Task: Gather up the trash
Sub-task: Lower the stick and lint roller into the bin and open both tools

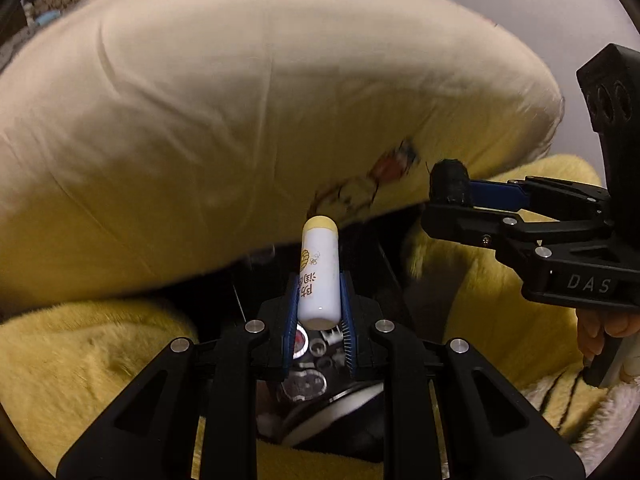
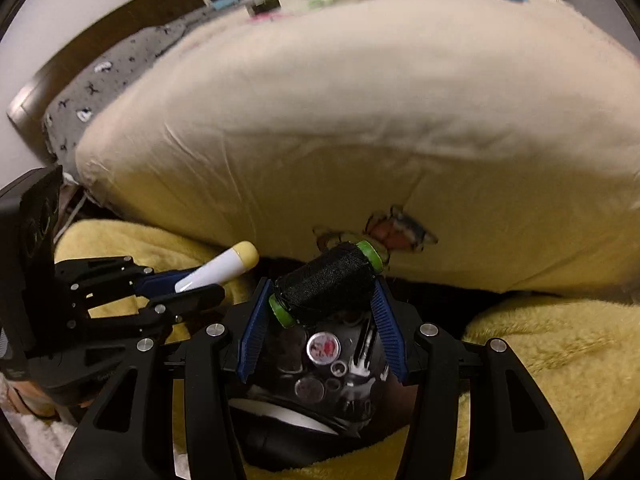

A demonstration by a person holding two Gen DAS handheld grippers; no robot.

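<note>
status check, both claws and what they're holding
Left claw shut on white tube. Right claw shut on black thread spool. Cream pillow close ahead.

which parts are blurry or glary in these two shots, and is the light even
Left wrist view: the pillow and its print are smeared, the tube in the left claw is fairly sharp with a small glare spot near its base. Right wrist view: the spool in the right claw is sharp, the blanket soft. Both: dim warm light, dark fisheye corners.
</note>
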